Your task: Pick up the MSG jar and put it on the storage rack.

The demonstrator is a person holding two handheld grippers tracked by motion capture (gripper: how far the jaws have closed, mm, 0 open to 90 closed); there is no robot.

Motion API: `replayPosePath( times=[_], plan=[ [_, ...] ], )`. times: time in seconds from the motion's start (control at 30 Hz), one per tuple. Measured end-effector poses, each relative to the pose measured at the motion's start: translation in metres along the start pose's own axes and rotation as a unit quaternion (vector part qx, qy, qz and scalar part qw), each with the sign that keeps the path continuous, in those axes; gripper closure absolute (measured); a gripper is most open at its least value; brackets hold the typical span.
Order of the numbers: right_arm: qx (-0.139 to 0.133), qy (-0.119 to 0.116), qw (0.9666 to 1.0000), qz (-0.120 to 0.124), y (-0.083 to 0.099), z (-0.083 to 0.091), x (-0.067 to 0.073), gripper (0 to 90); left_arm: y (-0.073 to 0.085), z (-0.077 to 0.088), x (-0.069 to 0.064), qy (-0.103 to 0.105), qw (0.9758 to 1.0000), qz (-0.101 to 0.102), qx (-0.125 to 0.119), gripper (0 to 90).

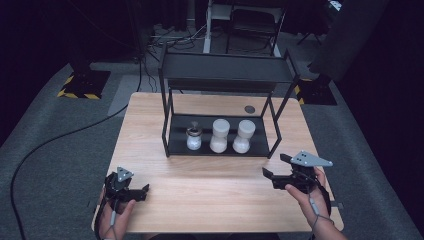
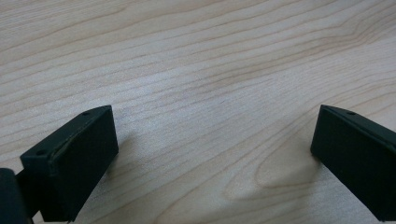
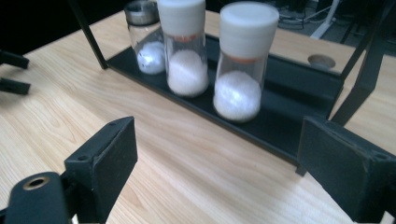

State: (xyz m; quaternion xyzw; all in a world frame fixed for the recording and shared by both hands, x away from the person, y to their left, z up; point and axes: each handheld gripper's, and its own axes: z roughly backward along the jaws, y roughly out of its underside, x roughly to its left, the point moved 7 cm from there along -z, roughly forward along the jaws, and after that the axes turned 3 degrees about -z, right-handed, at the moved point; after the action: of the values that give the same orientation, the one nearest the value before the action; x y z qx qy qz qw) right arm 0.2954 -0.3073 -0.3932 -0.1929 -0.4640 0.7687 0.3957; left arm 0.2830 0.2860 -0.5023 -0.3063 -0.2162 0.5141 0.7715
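- Dark grey carpet is surrounding the light wooden table (image 1: pixel 210 200), with cables trailing across the floor at the far side.
- I am seeing a black two-tier rack (image 1: pixel 225 75) standing on the far half of the table, its lower shelf carrying three containers in a row.
- I am reading the left container as a small glass jar (image 1: pixel 194 136) with a metal lid, holding some white powder.
- I am seeing the middle bottle (image 1: pixel 219 135) and the right bottle (image 1: pixel 243 136) standing upright just beside each other, both white-capped and partly filled with white powder.
- I am holding the right gripper (image 1: pixel 275 171) near the right edge of the table, close to the rack's near right leg and pointing left toward the bottles.
- I am seeing its jaws standing apart with nothing between them; in the right gripper view the right bottle (image 3: pixel 241 65) is sitting nearest, still well apart from the jaws.
- I am keeping the left gripper (image 1: pixel 145 190) low at the near left corner of the table.
- I am seeing its jaws spread wide over bare wood in the left gripper view, gripping nothing.
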Motion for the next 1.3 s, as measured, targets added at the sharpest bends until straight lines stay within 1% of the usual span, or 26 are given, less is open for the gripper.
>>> replayPosePath(
  times=[0.57, 1.03, 1.3],
  plan=[
    [0.047, 0.007, 0.9986, -0.022, 0.040, -0.016, -0.014, 9.0, 0.000, 0.000, 0.000, 0.000, 1.0000, 0.000, 0.000, 0.2],
    [0.074, 0.015, 0.9968, -0.027, 0.067, -0.026, -0.018, 7.3, 0.000, 0.000, 0.000, 0.000, 1.0000, 0.000, 0.000, 0.2],
    [0.083, 0.016, 0.9963, -0.017, 0.078, -0.030, -0.018, 7.2, 0.000, 0.000, 0.000, 0.000, 1.0000, 0.000, 0.000, 0.2]
  ],
)
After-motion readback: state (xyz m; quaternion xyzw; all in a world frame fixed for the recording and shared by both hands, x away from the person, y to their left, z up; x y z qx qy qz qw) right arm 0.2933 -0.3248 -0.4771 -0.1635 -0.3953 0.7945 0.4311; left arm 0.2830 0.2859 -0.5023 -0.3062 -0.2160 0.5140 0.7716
